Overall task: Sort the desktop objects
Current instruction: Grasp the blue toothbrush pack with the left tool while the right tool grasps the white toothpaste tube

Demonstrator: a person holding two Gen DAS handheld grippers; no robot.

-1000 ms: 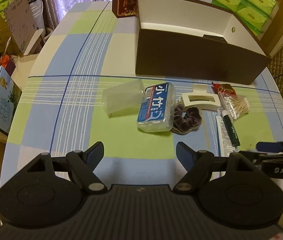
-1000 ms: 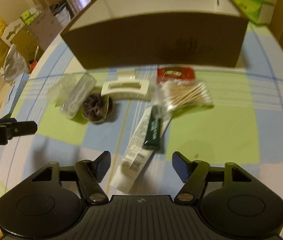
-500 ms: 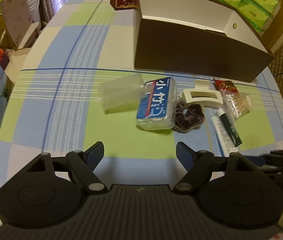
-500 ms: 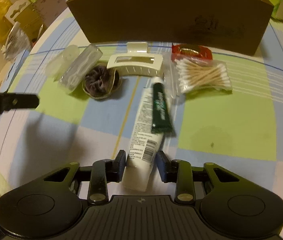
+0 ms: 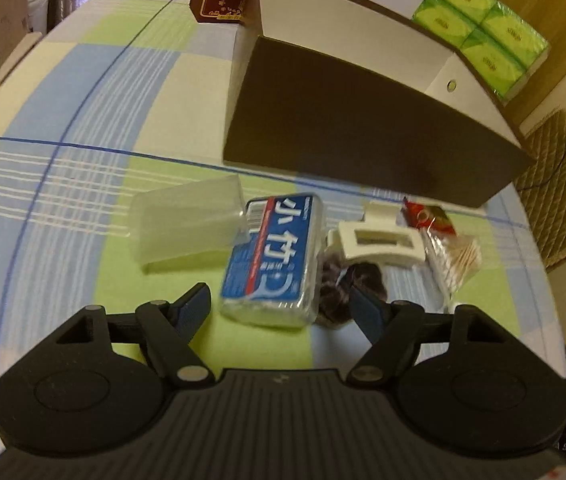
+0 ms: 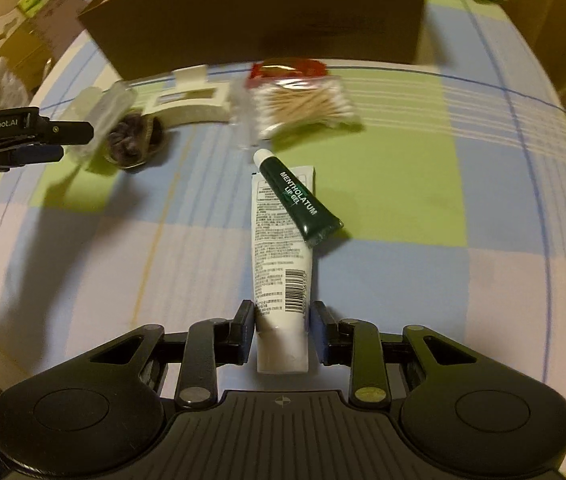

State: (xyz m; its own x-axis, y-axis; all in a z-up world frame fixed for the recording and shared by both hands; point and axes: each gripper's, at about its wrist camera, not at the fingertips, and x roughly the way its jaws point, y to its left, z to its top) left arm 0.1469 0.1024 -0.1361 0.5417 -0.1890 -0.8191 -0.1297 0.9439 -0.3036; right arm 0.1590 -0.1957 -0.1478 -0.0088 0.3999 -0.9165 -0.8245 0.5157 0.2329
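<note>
Right gripper [image 6: 281, 334]: jaws now pinch the white card-backed lip gel pack [image 6: 281, 240] at its near end; a second ago they stood spread above it, half a second ago they were just closing on it. The pack looks lifted off the checked tablecloth [image 6: 483, 200], its green tube [image 6: 299, 198] hanging askew and casting a shadow. Judgement: first item secured, ready to carry to the brown box [image 6: 267, 12].

Left gripper [image 5: 279, 304]: jaws spread wide, holding nothing. It has come forward and down since the earlier frames; its tips now flank the near end of the blue-labelled floss case [image 5: 275, 256], apparently not touching. Likely next pick.

Further out, unmoved: clear plastic lid [image 5: 189, 224] beside the case, dark scrunchie [image 5: 351, 284], cream hair claw [image 5: 379, 242], cotton swab bag [image 6: 303, 106], red packet [image 6: 287, 70]. The box [image 5: 363, 132] stands beyond them; its inside is barely visible.
</note>
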